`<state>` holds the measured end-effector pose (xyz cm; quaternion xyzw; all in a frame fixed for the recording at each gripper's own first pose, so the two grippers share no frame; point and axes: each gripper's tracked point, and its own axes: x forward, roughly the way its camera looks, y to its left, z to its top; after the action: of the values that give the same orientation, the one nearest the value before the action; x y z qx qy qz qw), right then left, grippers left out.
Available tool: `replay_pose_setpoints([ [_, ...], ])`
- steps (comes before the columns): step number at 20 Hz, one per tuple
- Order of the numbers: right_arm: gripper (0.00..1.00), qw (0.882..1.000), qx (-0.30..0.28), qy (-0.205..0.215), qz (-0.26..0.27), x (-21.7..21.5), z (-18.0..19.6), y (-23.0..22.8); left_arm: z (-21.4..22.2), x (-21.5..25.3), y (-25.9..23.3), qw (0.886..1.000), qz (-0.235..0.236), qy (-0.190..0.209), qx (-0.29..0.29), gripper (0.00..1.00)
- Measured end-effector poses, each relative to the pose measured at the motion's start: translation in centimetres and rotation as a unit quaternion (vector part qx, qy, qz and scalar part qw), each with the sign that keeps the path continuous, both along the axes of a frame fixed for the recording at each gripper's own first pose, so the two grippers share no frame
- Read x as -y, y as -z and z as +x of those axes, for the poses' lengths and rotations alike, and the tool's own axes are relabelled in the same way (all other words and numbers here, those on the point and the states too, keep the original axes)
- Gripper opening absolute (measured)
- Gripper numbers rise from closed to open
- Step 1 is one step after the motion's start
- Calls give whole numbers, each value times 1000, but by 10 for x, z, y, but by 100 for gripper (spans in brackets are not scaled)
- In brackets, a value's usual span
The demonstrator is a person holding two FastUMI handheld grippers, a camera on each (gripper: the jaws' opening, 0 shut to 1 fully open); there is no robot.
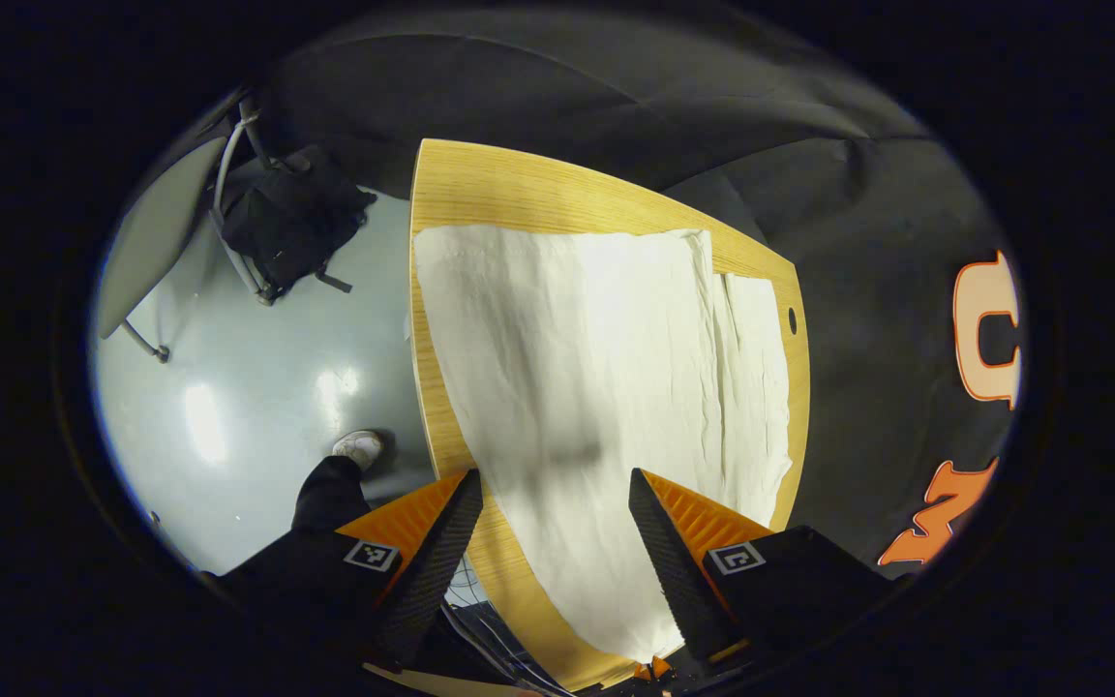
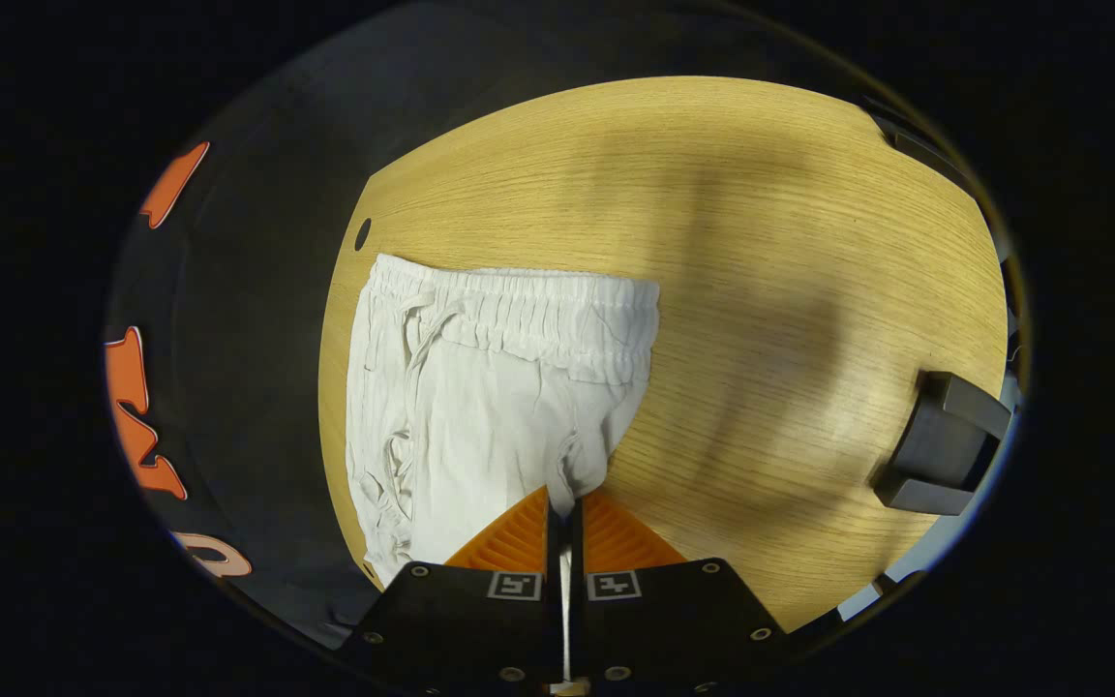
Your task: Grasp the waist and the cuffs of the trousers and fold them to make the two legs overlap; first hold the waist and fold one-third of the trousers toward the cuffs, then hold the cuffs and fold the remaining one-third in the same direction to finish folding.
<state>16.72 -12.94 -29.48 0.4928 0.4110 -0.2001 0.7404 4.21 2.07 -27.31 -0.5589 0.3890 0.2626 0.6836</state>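
White trousers (image 1: 596, 339) lie flat along the wooden table (image 1: 519, 184), a second layer of cloth showing along their right side. In the left gripper view my left gripper (image 1: 554, 484) hangs open over the near part of the cloth, nothing between its fingers. The right gripper view shows the elastic waistband (image 2: 519, 300) with its drawstring at the far end of the trousers (image 2: 480, 407). My right gripper (image 2: 563, 511) is shut on a pinch of the white cloth at the trousers' near edge, and a strip of fabric runs between its fingers.
A small round hole (image 2: 362, 233) sits in the table near the waistband. A black block (image 2: 945, 445) rests at the table's right edge. Off the table's left side are grey floor, a chair with a black bag (image 1: 286, 218), and a person's shoe (image 1: 358, 447).
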Motion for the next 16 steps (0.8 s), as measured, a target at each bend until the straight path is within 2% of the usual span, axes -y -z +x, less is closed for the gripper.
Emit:
replay_pose_setpoints([
  [3,3,1000,0,1,2,0,0,1,5,-3,3,1000,-6,-13,-2,100],
  [4,3,1000,1,1,3,0,0,0,5,-6,3,1000,-2,-5,-9,96],
  [5,3,1000,1,1,4,0,0,0,2,-3,14,1000,-5,-2,-16,76],
  [6,3,1000,1,0,4,0,0,0,7,-1,17,1000,-10,-6,-13,50],
  [8,3,1000,2,0,3,0,0,1,16,3,18,1000,-19,0,-4,45],
  [9,3,1000,2,0,2,0,0,0,10,3,17,1000,-17,8,-15,38],
  [10,3,1000,2,0,3,0,0,0,11,1,13,1000,-13,5,-13,8],
  [11,3,1000,3,0,3,0,0,0,11,-2,17,1000,-8,9,-20,0],
  [12,3,1000,2,-2,4,0,0,0,14,-1,23,1000,-2,19,-23,7],
  [16,3,1000,-13,-7,1,0,-3,0,16,-3,21,997,29,68,-33,6],
])
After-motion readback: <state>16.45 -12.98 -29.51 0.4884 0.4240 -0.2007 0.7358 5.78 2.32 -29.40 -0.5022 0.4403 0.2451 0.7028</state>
